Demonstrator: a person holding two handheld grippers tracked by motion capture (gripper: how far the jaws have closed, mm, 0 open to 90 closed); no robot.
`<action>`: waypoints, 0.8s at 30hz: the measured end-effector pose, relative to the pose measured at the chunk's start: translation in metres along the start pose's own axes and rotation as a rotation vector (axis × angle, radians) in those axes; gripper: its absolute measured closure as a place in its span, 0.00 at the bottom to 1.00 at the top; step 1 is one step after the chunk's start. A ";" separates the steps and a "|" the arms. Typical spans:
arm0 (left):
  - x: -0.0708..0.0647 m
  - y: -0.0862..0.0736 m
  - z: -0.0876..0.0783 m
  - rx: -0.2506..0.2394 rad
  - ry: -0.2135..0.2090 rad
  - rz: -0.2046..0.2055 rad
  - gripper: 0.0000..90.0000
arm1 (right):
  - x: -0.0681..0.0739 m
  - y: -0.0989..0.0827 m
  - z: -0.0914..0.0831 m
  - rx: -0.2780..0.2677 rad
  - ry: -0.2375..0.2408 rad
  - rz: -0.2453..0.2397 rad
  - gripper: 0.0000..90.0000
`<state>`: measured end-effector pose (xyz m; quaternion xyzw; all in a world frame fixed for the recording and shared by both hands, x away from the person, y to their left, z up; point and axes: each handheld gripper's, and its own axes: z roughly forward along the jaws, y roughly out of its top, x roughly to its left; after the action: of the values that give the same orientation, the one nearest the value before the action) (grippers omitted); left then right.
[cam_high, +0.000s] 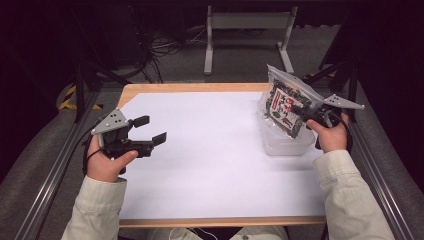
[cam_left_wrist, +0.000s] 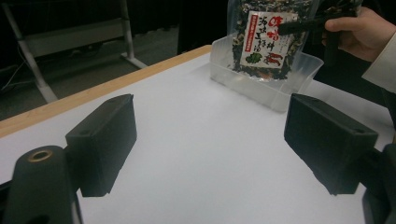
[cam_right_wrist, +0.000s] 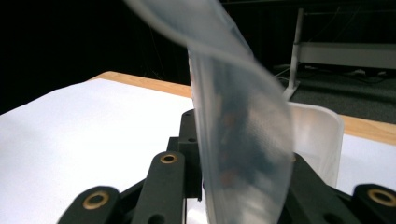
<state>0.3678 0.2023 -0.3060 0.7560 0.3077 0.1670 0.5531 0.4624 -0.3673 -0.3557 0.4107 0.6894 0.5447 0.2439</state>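
1. The right tool (cam_high: 300, 111) is clamped on a clear snack bag (cam_high: 286, 106), its two black jaws pressed against the bag's right edge; in the right gripper view the plastic (cam_right_wrist: 243, 140) runs straight up between the jaws.
2. The bag is full of dark mixed pieces and carries a white label with red and black print (cam_left_wrist: 268, 39). It stands nearly upright, tilted a little, with its bottom inside a clear plastic container (cam_high: 285, 144).
3. The container sits on the white sheet covering the table (cam_high: 210, 150), near the table's right edge and toward its far side. It is shallow, with translucent walls.
4. The right hand (cam_high: 332, 134) grips the tool's body just right of the container, a pale sleeve (cam_high: 350, 195) behind it.
5. The left tool (cam_high: 150, 129) is spread wide with nothing between its jaws, hovering over the left part of the table, well apart from bag and container.
6. In the left gripper view, its jaws frame bare white surface, with the container (cam_left_wrist: 261, 79) and bag farther off to the upper right.
7. The left hand (cam_high: 105, 162) holds that tool near the table's left edge.
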 end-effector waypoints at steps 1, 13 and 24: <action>0.000 0.000 0.000 -0.001 0.000 0.002 0.20 | 0.001 -0.001 0.001 0.002 -0.002 0.003 0.83; 0.000 -0.001 0.000 0.001 0.001 0.002 0.20 | -0.012 -0.009 -0.002 -0.012 -0.013 0.073 0.82; 0.001 -0.004 0.001 0.012 0.004 -0.003 0.19 | -0.023 -0.007 -0.011 -0.013 -0.113 0.072 0.48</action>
<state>0.3683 0.2025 -0.3098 0.7586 0.3109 0.1656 0.5481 0.4639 -0.3930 -0.3618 0.4638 0.6557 0.5334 0.2654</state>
